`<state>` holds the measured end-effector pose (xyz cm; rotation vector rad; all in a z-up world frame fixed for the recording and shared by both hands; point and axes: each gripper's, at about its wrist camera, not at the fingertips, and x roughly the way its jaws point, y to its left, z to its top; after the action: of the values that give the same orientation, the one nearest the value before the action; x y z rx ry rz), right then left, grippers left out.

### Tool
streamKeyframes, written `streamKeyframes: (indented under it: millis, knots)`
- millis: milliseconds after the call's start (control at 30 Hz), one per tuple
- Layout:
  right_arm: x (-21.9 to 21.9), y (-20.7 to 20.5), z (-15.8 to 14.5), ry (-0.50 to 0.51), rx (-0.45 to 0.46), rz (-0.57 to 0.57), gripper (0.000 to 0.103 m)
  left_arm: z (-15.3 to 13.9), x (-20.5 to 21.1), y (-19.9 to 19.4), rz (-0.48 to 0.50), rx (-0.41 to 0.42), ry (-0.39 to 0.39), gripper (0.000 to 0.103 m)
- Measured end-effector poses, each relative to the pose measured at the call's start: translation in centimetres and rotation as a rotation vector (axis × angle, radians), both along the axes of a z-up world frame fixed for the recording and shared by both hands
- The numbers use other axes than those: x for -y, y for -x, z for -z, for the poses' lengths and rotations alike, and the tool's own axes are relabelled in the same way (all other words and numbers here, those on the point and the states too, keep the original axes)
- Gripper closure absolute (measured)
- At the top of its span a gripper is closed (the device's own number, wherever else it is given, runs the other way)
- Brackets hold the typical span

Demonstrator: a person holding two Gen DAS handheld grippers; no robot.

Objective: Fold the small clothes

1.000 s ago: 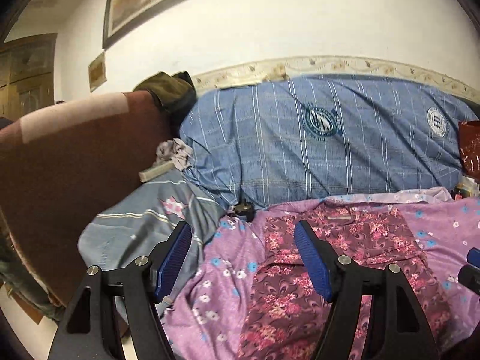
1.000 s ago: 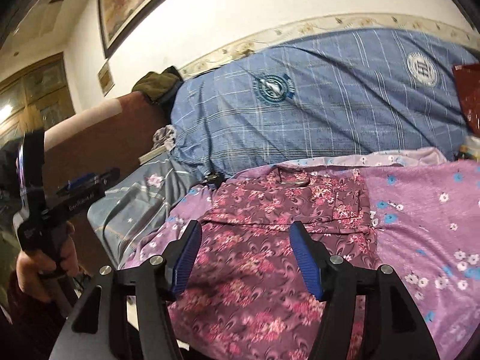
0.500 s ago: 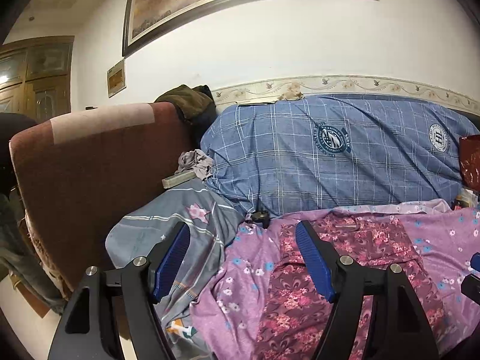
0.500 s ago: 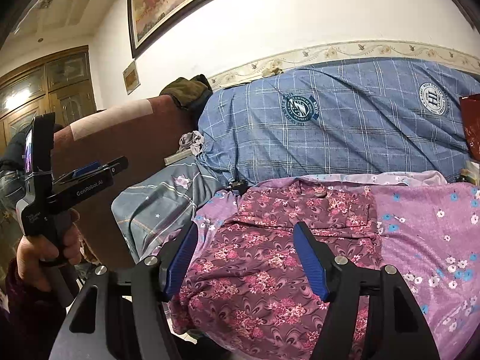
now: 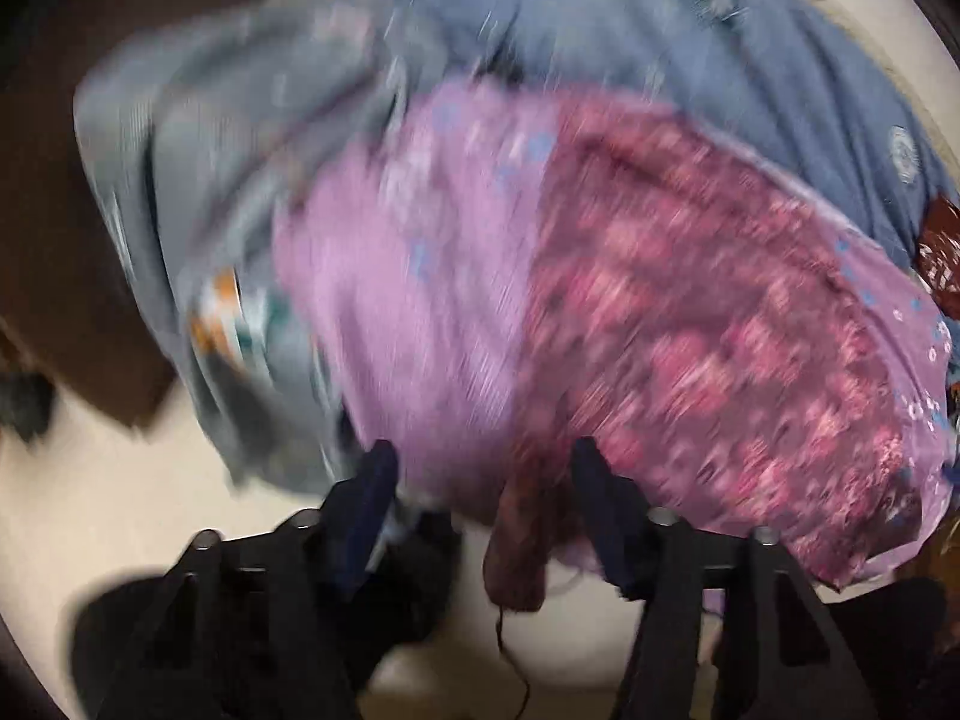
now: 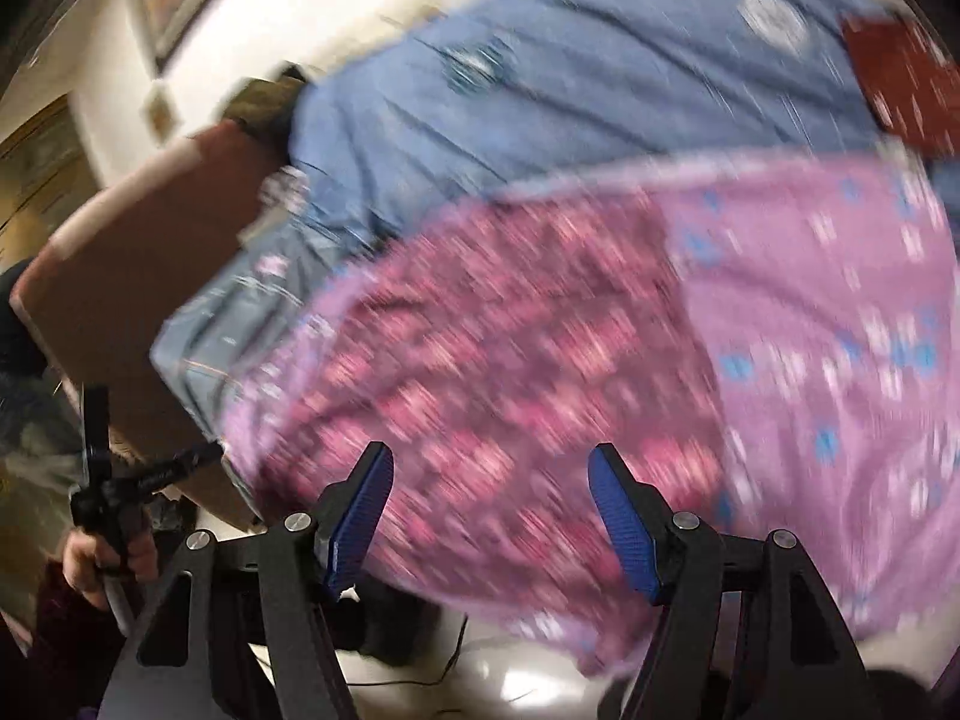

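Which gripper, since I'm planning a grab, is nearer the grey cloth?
Left. The left gripper sits right beside the grey cloth; the right gripper faces the maroon garment, farther off.

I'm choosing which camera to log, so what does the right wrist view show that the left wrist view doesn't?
Only the right wrist view shows the hand holding the left tool, a framed picture on the wall and a red patterned item up top. Only the left wrist view shows a dark reddish piece hanging between the open left tool fingers, over pale floor. Both blurred views share the maroon floral garment on purple flowered cloth and the blue plaid bedding.
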<state>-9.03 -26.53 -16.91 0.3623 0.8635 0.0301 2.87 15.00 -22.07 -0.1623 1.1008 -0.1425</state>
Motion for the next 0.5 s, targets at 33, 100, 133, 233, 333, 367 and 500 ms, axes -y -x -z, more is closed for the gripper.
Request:
streamKeyframes:
  millis: [33, 100, 133, 233, 333, 367, 500]
  knots:
    - [0.9, 0.2, 1.3, -0.022, -0.039, 0.019, 0.033, 1.3, -0.3, -0.3, -0.009, -0.033, 0.025, 0.050]
    - [2.4, 0.6, 3.5, -0.054, -0.103, 0.056, 0.034, 2.7, -0.4, -0.5, -0.017, -0.051, 0.041, 0.050]
    - [3.1, 0.9, 4.4, -0.074, -0.136, 0.075, 0.034, 3.0, -0.4, -0.6, -0.014, -0.048, 0.033, 0.050]
    - [4.4, 1.5, 6.3, -0.170, -0.196, 0.096, 0.033, 3.9, -0.2, -1.1, -0.008, -0.050, 0.016, 0.046]
    - [4.4, 1.6, 7.3, -0.192, -0.234, 0.101, 0.033, 5.1, 0.8, -1.3, 0.009, -0.080, 0.033, 0.040]
    - [4.1, 1.4, 7.9, -0.191, -0.252, 0.102, 0.033, 5.5, 0.6, -1.6, 0.012, -0.089, 0.040, 0.040]
    - [3.2, 0.1, 10.8, -0.175, -0.364, 0.128, 0.034, 7.4, 0.5, -2.1, 0.004, -0.117, 0.059, 0.040]
